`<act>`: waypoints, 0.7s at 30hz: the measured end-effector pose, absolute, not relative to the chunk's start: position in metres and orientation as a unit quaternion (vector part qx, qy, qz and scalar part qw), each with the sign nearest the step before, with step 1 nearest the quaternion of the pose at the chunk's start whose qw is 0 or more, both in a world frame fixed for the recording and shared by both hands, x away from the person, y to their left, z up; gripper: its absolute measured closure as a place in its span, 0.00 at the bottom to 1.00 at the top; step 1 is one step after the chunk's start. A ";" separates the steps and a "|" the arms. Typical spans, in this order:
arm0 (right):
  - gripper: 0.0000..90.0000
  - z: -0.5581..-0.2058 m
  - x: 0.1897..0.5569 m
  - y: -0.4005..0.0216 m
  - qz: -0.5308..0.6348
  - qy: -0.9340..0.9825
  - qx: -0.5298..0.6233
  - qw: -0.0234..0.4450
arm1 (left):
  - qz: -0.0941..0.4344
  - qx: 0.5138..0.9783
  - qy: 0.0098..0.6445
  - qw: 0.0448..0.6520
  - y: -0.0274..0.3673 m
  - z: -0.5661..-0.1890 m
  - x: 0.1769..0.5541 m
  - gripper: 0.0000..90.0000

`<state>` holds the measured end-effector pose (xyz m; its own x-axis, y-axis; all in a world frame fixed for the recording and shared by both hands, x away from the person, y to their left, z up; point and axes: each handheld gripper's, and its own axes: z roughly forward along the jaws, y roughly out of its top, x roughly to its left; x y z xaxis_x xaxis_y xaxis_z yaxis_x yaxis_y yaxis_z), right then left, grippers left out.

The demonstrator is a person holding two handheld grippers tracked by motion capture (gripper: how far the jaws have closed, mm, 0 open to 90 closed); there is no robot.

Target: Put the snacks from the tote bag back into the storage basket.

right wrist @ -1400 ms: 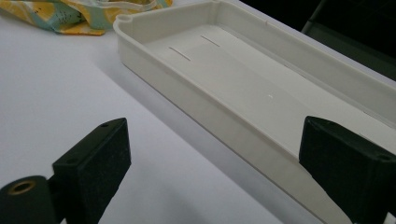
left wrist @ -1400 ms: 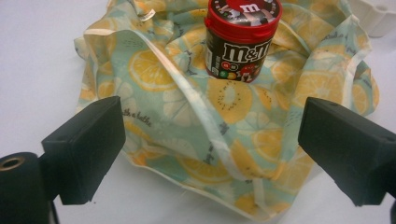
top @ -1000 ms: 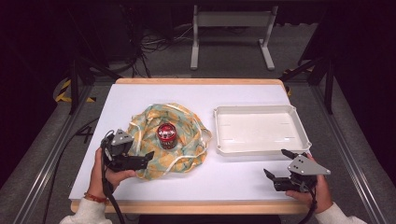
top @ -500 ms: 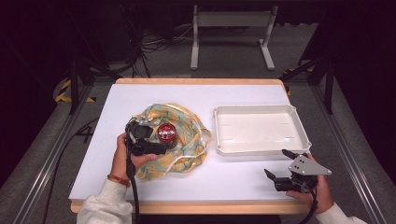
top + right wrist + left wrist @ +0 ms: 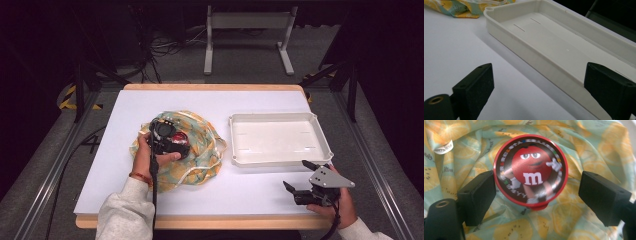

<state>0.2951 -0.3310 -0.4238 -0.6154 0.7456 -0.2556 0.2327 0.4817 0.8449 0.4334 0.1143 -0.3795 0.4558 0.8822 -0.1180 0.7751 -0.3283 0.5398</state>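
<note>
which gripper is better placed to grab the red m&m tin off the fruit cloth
Left. The left gripper hangs right over the red tin, jaws open on either side of it, on the cloth. The right gripper sits open near the white tray, far from the tin.

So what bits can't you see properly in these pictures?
- Red candy tin: in the high view the left gripper covers most of it.
- Ring of tiny writing on its lid: too blurred in the left gripper view.
- Fabric under the tin: its full shape is cut off by that view's edges.
- White tray: far end cut off in the right gripper view.
</note>
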 end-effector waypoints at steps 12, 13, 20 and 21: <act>0.11 -0.425 0.295 -0.330 0.405 0.805 0.303 0.310 | 0.102 0.793 0.535 0.273 0.122 -0.383 0.444 0.15; 0.11 -0.425 0.295 -0.329 0.404 0.805 0.304 0.309 | 0.098 0.797 0.527 0.277 0.122 -0.384 0.445 0.15; 0.11 -0.425 0.296 -0.329 0.404 0.807 0.302 0.307 | 0.061 0.818 0.515 0.247 0.119 -0.397 0.449 0.19; 0.11 -0.425 0.296 -0.329 0.404 0.807 0.302 0.308 | 0.061 0.820 0.515 0.243 0.118 -0.398 0.448 0.20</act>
<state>0.2958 -0.3294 -0.4254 -0.6287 0.7356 -0.2522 0.2382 0.4909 0.8380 0.4479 0.1184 -0.3977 0.4613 0.8746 -0.1493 0.8149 -0.3512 0.4610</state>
